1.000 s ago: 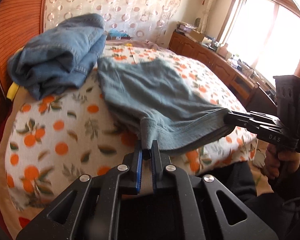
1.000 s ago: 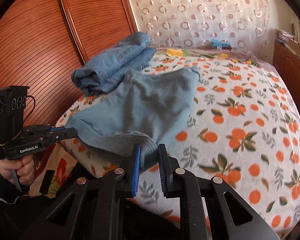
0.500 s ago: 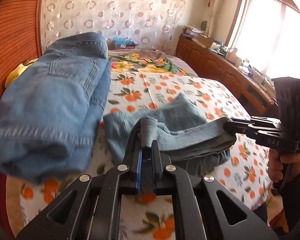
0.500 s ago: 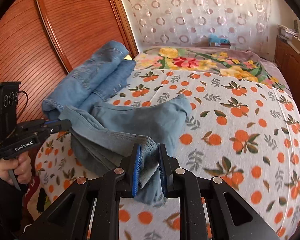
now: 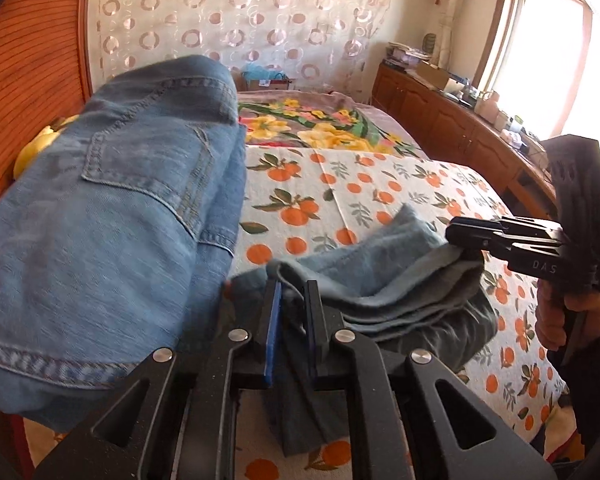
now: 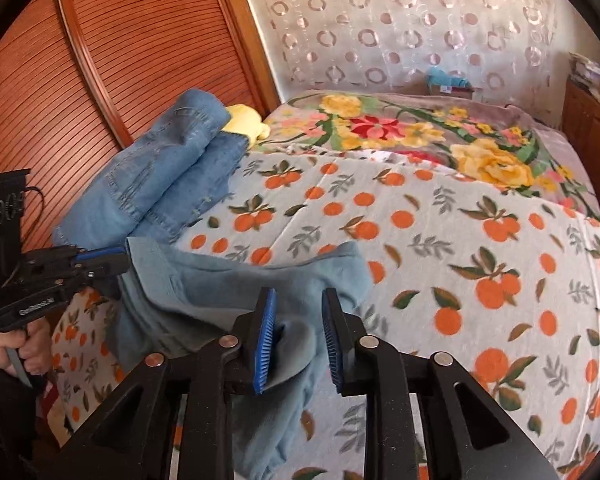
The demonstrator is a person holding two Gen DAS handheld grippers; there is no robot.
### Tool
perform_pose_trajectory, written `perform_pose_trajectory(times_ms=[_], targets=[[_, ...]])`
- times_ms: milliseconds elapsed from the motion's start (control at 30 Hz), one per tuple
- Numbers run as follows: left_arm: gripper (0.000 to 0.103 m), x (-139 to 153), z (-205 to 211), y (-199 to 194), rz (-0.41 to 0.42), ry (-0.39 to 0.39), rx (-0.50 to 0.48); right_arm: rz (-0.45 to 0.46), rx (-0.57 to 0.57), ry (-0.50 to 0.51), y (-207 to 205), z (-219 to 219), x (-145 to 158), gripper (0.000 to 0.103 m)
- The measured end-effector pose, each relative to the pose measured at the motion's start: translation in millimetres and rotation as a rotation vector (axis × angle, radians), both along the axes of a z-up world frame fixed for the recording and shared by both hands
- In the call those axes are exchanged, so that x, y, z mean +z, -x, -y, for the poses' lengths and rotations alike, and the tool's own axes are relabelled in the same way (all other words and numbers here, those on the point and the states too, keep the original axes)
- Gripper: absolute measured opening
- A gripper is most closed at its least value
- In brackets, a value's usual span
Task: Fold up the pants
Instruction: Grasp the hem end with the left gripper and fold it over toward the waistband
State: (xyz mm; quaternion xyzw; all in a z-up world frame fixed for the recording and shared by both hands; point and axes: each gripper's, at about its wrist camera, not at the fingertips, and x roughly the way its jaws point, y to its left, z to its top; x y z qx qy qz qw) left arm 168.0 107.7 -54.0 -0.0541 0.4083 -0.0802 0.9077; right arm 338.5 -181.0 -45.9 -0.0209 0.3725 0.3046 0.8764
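Releasing now: both jaws are opening, the pants [image 6: 236, 288] slack between them on the bed [image 6: 480, 248]. Back the left gripper [image 5: 291, 304] and right gripper [image 6: 299, 332] straight out so the fold stays flat.

left wrist view: close, angled down over bed [image 5: 380, 184], facing window side. right wrist view: close, facing wardrobe [image 6: 140, 60]. shared: grey-blue pants [image 5: 380, 280], folded jeans [image 6: 172, 184].

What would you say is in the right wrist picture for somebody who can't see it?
The right tongs are opening over grey-blue pants folded on an orange-print bedspread. Folded jeans lie behind, and the left tongs are at the pants' far edge.
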Motion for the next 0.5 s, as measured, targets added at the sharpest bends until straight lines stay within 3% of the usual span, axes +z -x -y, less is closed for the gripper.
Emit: perform_pose_trajectory(times_ms=[100, 167, 233, 500], targets=[[0.018, 5, -1, 5, 0.019, -0.018, -0.005, 0.017, -0.004, -0.010, 4, 6, 0, 0.030], [0.036, 5, -1, 9, 0.026, -0.017, -0.014, 0.038, 0.009, 0.006, 15, 8, 1, 0.031], [0.045, 6, -1, 13, 0.031, -0.022, -0.016, 0.057, 0.029, 0.028, 27, 7, 1, 0.035], [0.045, -4, 2, 21, 0.007, -0.022, -0.032, 0.095, 0.100, 0.068, 68, 2, 1, 0.048]])
